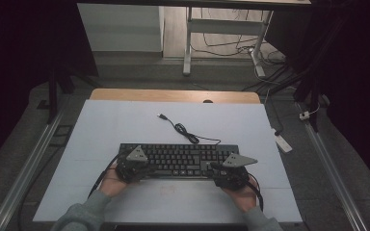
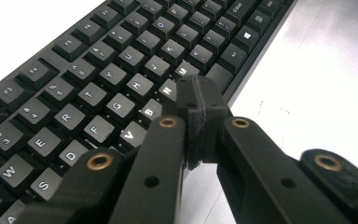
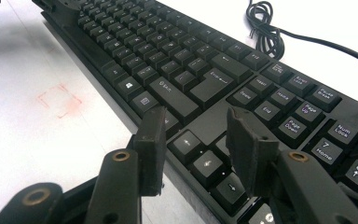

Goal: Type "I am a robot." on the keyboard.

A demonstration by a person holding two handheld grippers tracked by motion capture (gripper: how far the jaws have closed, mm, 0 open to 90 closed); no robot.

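A: Left gripper view: the left gripper [image 2: 196,100] is seen with its jaws pressed together and nothing caught between them, the closed tip poised over the keyboard [image 2: 116,70] by the N and M keys, low in the middle of the frame. Whether a key is touched cannot be told.

B: In the right gripper view, the right gripper [image 3: 198,140] is held partly open with nothing between its jaws, which stand above the arrow keys at the lower centre of the frame.

A: In the high view the keyboard [image 1: 178,159] is found at the centre of the white table [image 1: 101,125], its cable [image 1: 185,132] coiled just behind it.

B: What might be spoiled from here?

A: Two keys could be struck at once, the shut tip being wider than one cap. If it were pushed down at a slant, the keyboard could be slid along the smooth surface.
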